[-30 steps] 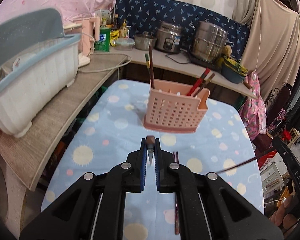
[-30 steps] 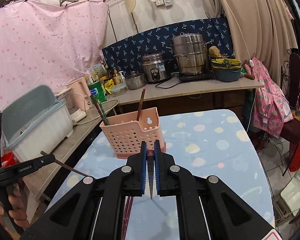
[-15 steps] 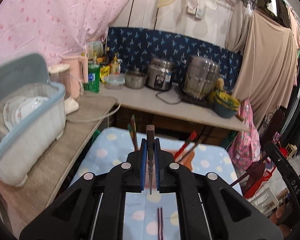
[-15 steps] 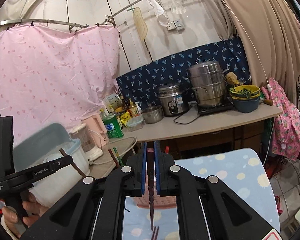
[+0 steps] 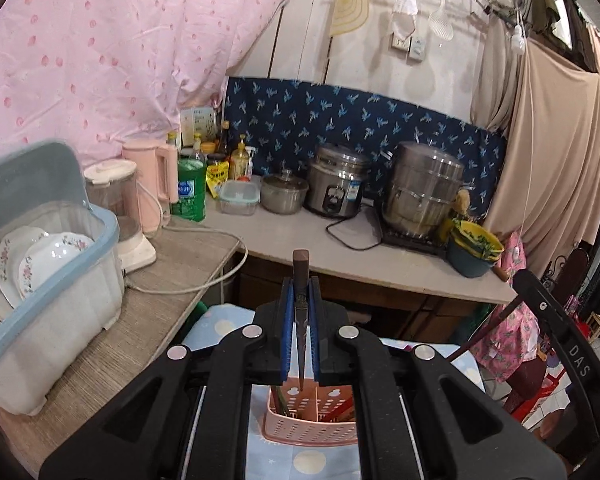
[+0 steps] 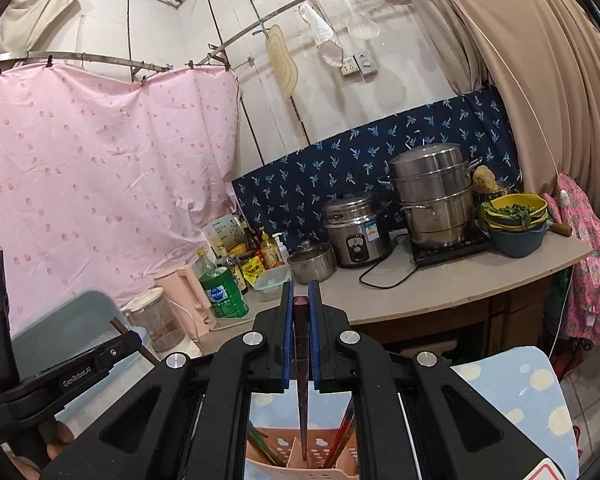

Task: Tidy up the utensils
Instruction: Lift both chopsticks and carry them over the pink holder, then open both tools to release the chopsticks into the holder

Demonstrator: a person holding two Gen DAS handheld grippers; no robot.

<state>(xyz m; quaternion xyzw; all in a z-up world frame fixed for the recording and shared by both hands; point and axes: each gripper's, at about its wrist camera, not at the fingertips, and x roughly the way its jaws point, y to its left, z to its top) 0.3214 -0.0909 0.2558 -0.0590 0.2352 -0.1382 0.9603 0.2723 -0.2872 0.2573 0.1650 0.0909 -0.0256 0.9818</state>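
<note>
I have one chopstick clamped in each gripper. The left gripper [image 5: 300,330] has its blue-lined fingers [image 5: 287,332] closed on a dark, tapered chopstick [image 5: 300,312], blunt end poking up past the fingertips and thin tip pointing down toward the pink basket [image 5: 312,420] below. The right gripper [image 6: 301,340] grips a reddish-brown chopstick [image 6: 302,380] the same way, its point hanging over the same basket [image 6: 300,460]. I judge the sticks are held upright like this so they can drop tip-first into a compartment. The basket is perforated plastic, boxy, split by a divider, and it stands on the near table [image 5: 228,324] with its blue cloth of pale dots; several green and red chopsticks [image 6: 342,436] already lean inside it. From my left camera the tip lines up near the divider, so I would aim carefully to one side. Beyond, on the far table [image 5: 300,236], are shiny steel pots and a rice cooker [image 5: 336,188], well apart from my work, and at far left a translucent dish bin [image 5: 48,280] holds flowered plates.
</note>
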